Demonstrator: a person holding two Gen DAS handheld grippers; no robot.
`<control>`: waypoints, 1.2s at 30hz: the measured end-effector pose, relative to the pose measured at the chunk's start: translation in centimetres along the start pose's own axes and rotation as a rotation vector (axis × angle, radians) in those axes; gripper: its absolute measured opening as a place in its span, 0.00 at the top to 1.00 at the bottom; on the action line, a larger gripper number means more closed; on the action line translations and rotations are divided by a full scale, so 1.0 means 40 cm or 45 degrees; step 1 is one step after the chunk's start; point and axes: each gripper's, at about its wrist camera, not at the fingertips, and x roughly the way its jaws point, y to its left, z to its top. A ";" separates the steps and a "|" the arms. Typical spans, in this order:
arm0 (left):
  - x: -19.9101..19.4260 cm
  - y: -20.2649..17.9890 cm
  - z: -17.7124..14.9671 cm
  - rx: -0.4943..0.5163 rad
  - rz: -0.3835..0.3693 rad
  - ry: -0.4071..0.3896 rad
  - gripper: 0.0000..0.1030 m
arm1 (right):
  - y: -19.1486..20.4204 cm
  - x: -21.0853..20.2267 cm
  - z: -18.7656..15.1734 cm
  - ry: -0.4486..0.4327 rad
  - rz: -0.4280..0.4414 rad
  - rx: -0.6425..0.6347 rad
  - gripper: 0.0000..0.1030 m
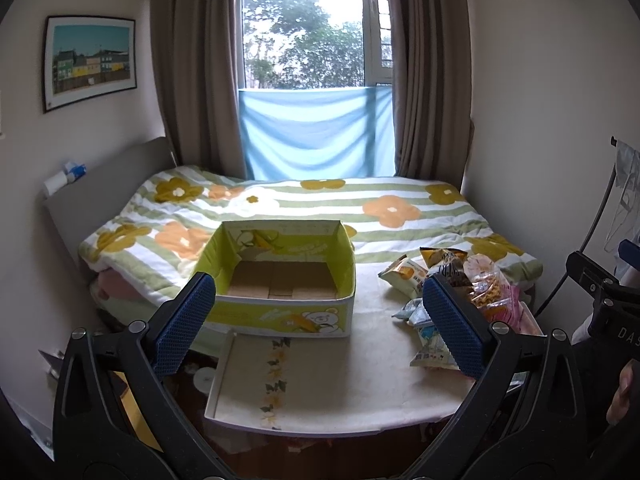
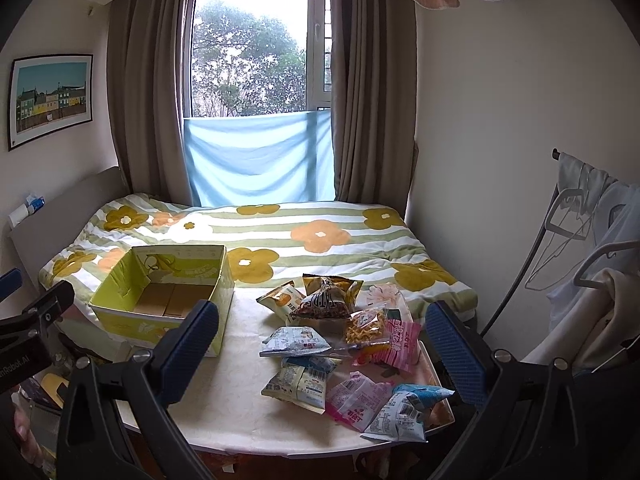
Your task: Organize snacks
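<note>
An open yellow-green cardboard box [image 1: 280, 280] [image 2: 168, 300] stands on the left part of a cream table [image 1: 380, 380] [image 2: 240, 400]; its brown floor is bare. A pile of snack packets [image 2: 340, 344] [image 1: 452, 280] lies on the table's right part: a dark brown bag [image 2: 328, 296], an orange-printed packet [image 2: 280, 300], a clear bag of yellow sticks [image 2: 366, 326], pink packets [image 2: 352, 398] and pale blue ones [image 2: 296, 340]. My left gripper [image 1: 320, 320] is open, held above the near table, with the box between its fingers in view. My right gripper [image 2: 324, 356] is open above the pile.
A bed with a flowered, striped quilt [image 2: 320, 240] lies right behind the table. A fold-down box flap [image 1: 256, 376] rests flat on the table in front of the box. A clothes rack with hangers [image 2: 580, 240] stands at the right. The other gripper's body [image 1: 604, 300] shows at the right edge.
</note>
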 end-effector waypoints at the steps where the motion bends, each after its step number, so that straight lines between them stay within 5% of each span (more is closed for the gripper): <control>1: -0.002 0.000 0.001 0.000 -0.002 -0.001 0.01 | 0.001 -0.001 0.000 0.000 -0.001 0.001 0.00; 36: 0.001 -0.016 -0.001 -0.016 0.005 -0.013 0.01 | -0.011 0.007 -0.007 -0.021 0.022 0.007 0.00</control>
